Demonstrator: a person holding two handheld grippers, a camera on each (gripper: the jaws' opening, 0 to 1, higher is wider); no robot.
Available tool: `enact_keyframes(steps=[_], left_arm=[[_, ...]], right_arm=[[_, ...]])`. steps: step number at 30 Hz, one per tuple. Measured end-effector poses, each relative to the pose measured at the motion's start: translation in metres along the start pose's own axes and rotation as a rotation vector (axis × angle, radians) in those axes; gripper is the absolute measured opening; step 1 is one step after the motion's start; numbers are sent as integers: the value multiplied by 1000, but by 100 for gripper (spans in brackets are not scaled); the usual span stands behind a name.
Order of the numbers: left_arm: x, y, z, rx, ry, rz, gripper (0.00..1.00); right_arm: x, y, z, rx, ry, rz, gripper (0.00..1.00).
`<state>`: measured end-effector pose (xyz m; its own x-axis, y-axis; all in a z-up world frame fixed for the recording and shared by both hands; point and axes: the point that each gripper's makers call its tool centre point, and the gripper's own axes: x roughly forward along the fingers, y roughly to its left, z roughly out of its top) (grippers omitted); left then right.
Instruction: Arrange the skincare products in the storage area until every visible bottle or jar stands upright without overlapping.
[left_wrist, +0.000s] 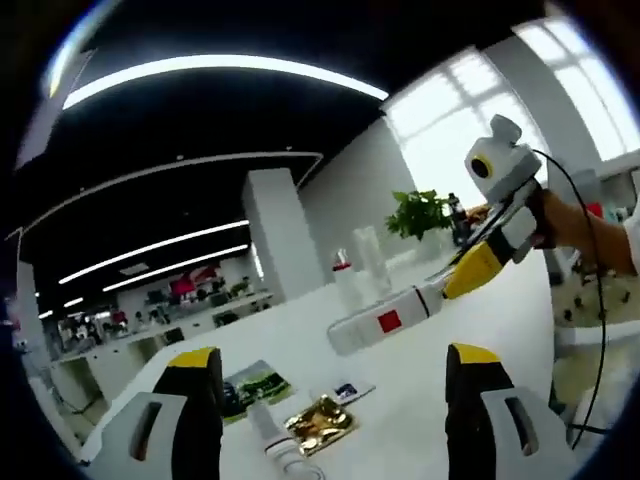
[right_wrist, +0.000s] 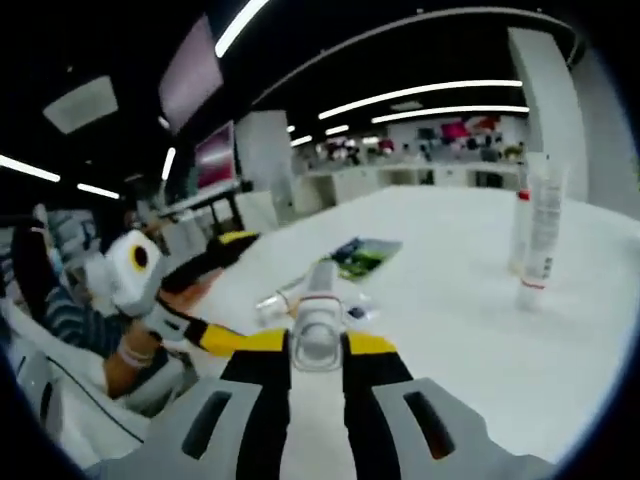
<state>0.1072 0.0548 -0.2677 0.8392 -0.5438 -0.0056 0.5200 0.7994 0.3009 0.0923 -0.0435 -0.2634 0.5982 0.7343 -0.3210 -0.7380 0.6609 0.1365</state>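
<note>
The right gripper (right_wrist: 316, 352) was clamped on a white tube (right_wrist: 318, 318), jaws pinched tight on its body, cap end pointing away over the table (right_wrist: 450, 300). In the left gripper view that same tube (left_wrist: 385, 318) hung in the air, held out level, a red square on its side, gripped by the right gripper (left_wrist: 452, 282) with a hand (left_wrist: 580, 225) behind it.

The left gripper (left_wrist: 335, 400) hung wide open with nothing between its jaws, above the clutter.

Some of the job looked done: two tall tubes (right_wrist: 535, 235) stood upright side by side, far across the table. Plenty was left, though. A gold packet (left_wrist: 322, 423) and a small white tube (left_wrist: 262, 420) lay flat beside a green leaflet (left_wrist: 255, 385), and the held tube was not yet set down on its end.

It looked like a smooth, pale plastic tube, cap broad enough to stand on.
</note>
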Motion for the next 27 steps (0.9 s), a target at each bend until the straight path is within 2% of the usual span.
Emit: enact_keyframes(steps=[2, 4, 7, 9, 10, 12, 13, 14, 15, 17, 20, 24, 27], left_arm=[[8, -1, -3, 102, 31, 5, 93], [12, 2, -6, 157, 62, 30, 89], [20, 0, -7, 228, 72, 21, 86], [24, -4, -6, 329, 79, 13, 83], [26, -11, -7, 418, 84, -19, 81], [26, -12, -10, 505, 110, 10, 77], [27, -16, -11, 584, 115, 10, 75], [28, -20, -10, 617, 106, 9, 73], [29, -22, -10, 628, 98, 9, 70], [30, -28, -7, 599, 83, -8, 68], [30, -29, -4, 595, 72, -14, 56], [29, -22, 2, 755, 68, 42, 34], [26, -29, -1, 742, 78, 27, 24]], right_arm=[[-3, 3, 1, 13, 4, 12, 17], [-4, 6, 1, 21, 13, 21, 17], [-6, 10, 1, 27, 23, 38, 17], [-7, 13, 1, 28, 36, 49, 17], [-8, 14, 0, 19, 47, 53, 17], [-8, 16, -1, 2, 66, 60, 17], [-8, 18, -3, -34, 80, 68, 17], [-8, 19, -2, -45, 77, 63, 17], [-8, 20, -2, -64, 79, 59, 17], [-8, 24, -2, -99, 98, 62, 17], [-9, 27, -1, -125, 112, 70, 17], [-10, 28, 0, -150, 130, 74, 17], [-12, 30, 2, -148, 123, 78, 17]])
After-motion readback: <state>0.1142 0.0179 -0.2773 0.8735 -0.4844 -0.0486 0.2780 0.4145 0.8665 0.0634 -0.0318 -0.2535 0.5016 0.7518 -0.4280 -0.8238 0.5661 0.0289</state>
